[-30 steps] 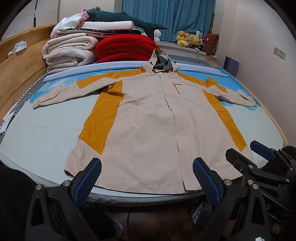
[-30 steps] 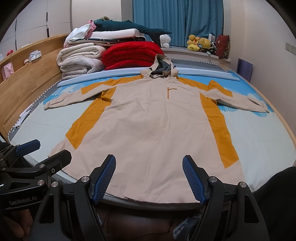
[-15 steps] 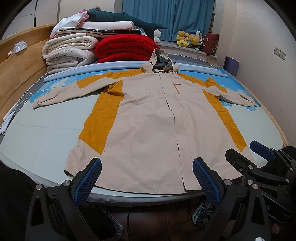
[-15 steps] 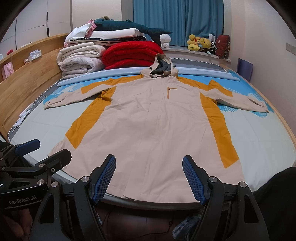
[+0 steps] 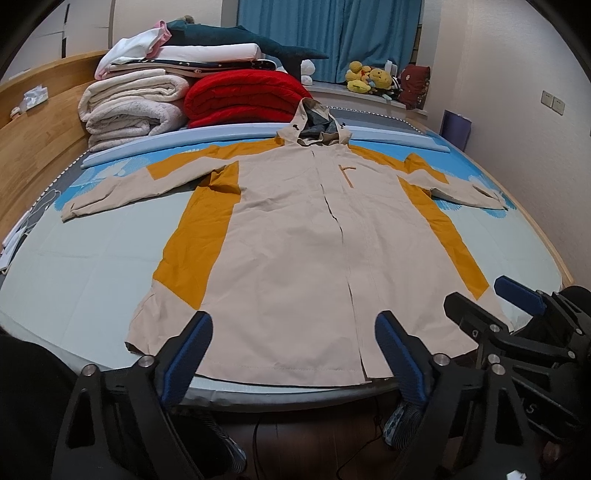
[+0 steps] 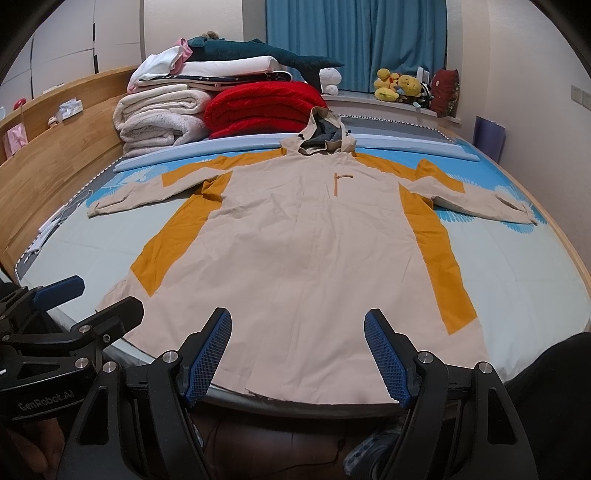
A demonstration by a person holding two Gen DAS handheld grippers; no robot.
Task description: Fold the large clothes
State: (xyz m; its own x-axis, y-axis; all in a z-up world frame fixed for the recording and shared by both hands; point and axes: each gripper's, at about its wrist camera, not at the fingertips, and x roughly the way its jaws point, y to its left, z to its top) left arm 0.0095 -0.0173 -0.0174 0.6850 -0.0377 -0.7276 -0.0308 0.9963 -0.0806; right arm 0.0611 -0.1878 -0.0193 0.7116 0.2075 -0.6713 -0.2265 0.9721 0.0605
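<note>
Beige hooded coat (image 5: 295,236) with mustard panels, spread flat face-up, sleeves outstretched, hem nearest

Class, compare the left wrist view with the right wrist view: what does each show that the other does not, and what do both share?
Only the left wrist view shows the left claw head-on, its jaws closing on nothing, with the right claw at its right edge, and the wall switches.

Only the right wrist view shows the right claw head-on and open, and a pink item on the headboard shelf.

Both share the beige-and-orange hooded coat spread flat on the bed, the red blanket and the blue curtain.
</note>
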